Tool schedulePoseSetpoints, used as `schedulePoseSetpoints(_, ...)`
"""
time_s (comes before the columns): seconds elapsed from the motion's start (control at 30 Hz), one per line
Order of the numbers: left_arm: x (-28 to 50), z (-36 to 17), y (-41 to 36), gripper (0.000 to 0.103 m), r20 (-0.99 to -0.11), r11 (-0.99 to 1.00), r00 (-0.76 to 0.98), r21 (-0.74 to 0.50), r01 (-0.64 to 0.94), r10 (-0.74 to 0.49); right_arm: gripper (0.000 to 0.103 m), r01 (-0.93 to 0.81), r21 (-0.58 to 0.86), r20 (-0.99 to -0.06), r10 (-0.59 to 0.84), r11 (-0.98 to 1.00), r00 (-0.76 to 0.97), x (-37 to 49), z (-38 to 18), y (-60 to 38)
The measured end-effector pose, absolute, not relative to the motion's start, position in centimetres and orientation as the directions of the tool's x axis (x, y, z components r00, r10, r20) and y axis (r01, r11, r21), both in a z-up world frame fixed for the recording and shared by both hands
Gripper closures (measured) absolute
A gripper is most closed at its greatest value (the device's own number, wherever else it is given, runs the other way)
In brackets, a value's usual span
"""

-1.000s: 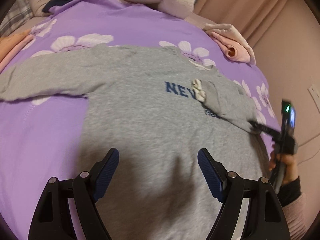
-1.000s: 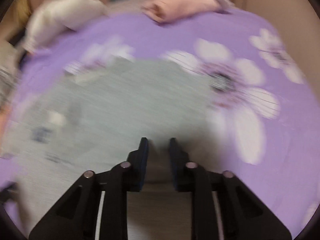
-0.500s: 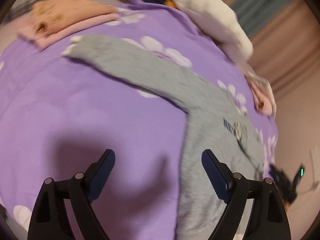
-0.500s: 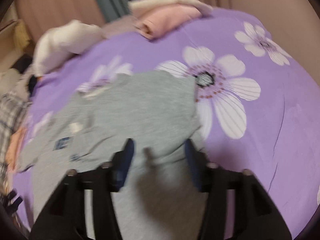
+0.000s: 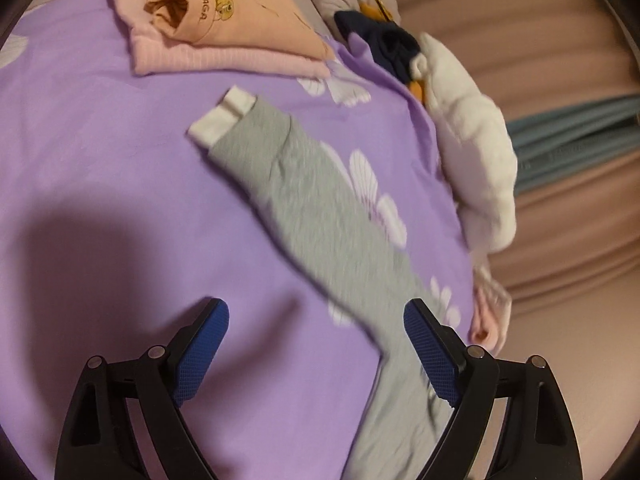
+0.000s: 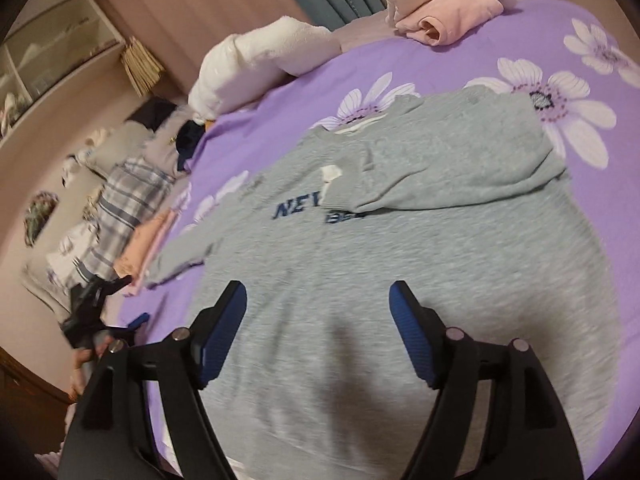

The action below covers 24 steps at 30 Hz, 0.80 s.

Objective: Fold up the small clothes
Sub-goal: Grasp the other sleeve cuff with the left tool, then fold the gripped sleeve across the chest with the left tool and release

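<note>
A grey sweatshirt with blue lettering lies flat on the purple flowered bedspread. Its right sleeve is folded across the chest, white cuff by the lettering. Its left sleeve lies stretched out, white cuff at the far end. My left gripper is open and empty, hovering over the near part of that sleeve. It also shows in the right wrist view. My right gripper is open and empty above the sweatshirt's lower body.
Folded orange and pink clothes lie beyond the left cuff. A white fluffy garment and dark clothes sit at the far edge. A pink folded garment lies at the far right. Curtains hang behind the bed.
My left gripper swung left from the sweatshirt's body to the outstretched left sleeve. My right gripper opened, let go of the folded right sleeve and drew back over the sweatshirt's lower body.
</note>
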State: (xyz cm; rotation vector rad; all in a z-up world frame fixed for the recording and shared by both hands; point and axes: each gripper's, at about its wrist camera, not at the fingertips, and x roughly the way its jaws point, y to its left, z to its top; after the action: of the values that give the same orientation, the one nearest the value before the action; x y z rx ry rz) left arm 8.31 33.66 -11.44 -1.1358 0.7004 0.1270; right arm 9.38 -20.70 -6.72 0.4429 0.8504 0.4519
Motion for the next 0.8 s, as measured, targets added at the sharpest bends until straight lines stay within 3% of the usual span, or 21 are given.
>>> schedulePoseSetpoints(0.47, 14.6, -13.6, 38.6, 0.016, -0.52, 0.346, 0.838, -0.826, -0.444, -0.166, 0.027, -0.177, 0.541, -0.63, 0.535, 0.822, 0.563, 10.1, -7.1, -19.2)
schedulePoseSetpoints(0.57, 14.7, -13.3, 38.4, 0.037, -0.573, 0.412, 0.809, -0.773, -0.482, -0.13, 0.027, -0.168, 0.54, -0.637, 0.53, 0.825, 0.56, 10.2, -7.5, -19.0)
schedulePoseSetpoints(0.63, 14.9, -13.2, 38.1, 0.078, -0.633, 0.462, 0.768, -0.713, -0.527, -0.101, 0.027, -0.166, 0.539, -0.64, 0.529, 0.826, 0.557, 10.2, -7.7, -19.0)
schedulePoseSetpoints(0.67, 14.8, -13.3, 38.2, 0.085, -0.65, 0.466, 0.754, -0.699, -0.543, -0.096, 0.027, -0.165, 0.538, -0.639, 0.528, 0.827, 0.559, 10.1, -7.6, -19.0)
schedulePoseSetpoints(0.8, 14.3, -11.2, 37.3, 0.085, -0.662, 0.516, 0.749, -0.65, -0.557, -0.025, 0.027, -0.185, 0.535, -0.626, 0.534, 0.824, 0.568, 9.3, -7.4, -19.4)
